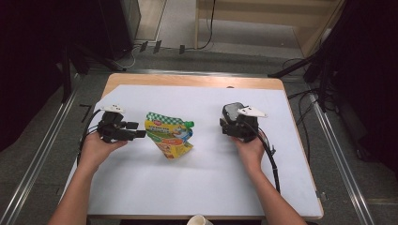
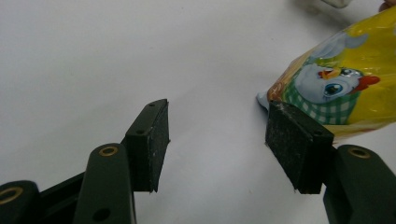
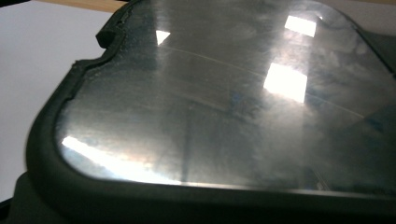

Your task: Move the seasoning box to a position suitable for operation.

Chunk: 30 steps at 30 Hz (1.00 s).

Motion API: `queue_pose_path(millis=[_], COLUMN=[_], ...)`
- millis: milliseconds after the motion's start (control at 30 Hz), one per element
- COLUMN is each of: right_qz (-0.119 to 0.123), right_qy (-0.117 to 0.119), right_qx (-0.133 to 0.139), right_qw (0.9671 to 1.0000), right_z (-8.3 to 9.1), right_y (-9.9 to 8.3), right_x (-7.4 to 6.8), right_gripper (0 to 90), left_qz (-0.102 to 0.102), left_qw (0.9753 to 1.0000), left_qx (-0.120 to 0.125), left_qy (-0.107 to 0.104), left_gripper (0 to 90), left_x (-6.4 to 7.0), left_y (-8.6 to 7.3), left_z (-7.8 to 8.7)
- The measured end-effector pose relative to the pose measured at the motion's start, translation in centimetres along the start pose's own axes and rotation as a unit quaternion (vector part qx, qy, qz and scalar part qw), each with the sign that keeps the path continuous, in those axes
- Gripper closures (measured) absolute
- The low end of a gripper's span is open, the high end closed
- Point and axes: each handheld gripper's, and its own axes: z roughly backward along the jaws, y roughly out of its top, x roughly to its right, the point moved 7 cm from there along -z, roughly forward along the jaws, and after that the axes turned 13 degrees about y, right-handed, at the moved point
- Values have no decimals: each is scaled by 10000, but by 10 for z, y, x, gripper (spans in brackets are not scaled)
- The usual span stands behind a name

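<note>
Yellow pouch (image 1: 170, 136) lay mid-frame on the white sheet (image 1: 197, 187), the left gripper (image 1: 136, 130) open beside it, apparently approaching to close on its edge; the right gripper's (image 1: 233, 123) state couldn't be told.

Bright overhead light — glare patches (ceiling reflections), dark surroundings.

Both forearms are bare, with no sleeves. The left gripper (image 1: 133, 130) is black, topped by a pale three-cornered plate, with a black cable trailing from it. In its own view the dark green-black jaws carry brass-ringed screw holes and flat, scuffed black pads (image 2: 159, 140). The right gripper (image 1: 233, 123) is likewise black, with a pale plate and a black cable.
</note>
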Motion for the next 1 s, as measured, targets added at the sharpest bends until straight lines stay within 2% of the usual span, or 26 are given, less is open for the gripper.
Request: queue_pose_path(millis=[433, 567, 667, 1000], right_qz=[155, 189, 236, 389], right_qy=[280, 376, 428, 708], right_qx=[-109, -179, -223, -441], right_qw=[9994, 9990, 9986, 9958], right_z=[25, 30, 32, 32], right_y=[-12, -17, -20, -39], right_x=[-29, -37, -42, -69], right_gripper=[155, 155, 156, 156], left_qz=[-44, -46, -69, -117], left_qw=[9999, 9999, 9999, 9997], left_qx=[-77, -30, -50, -22], left_qy=[-105, -150, -117, -192], left_gripper=[405, 407, 407, 411], left_x=[1, 2, 2, 5], left_y=[8, 11, 12, 15], left_z=[-13, -16, -17, -19])
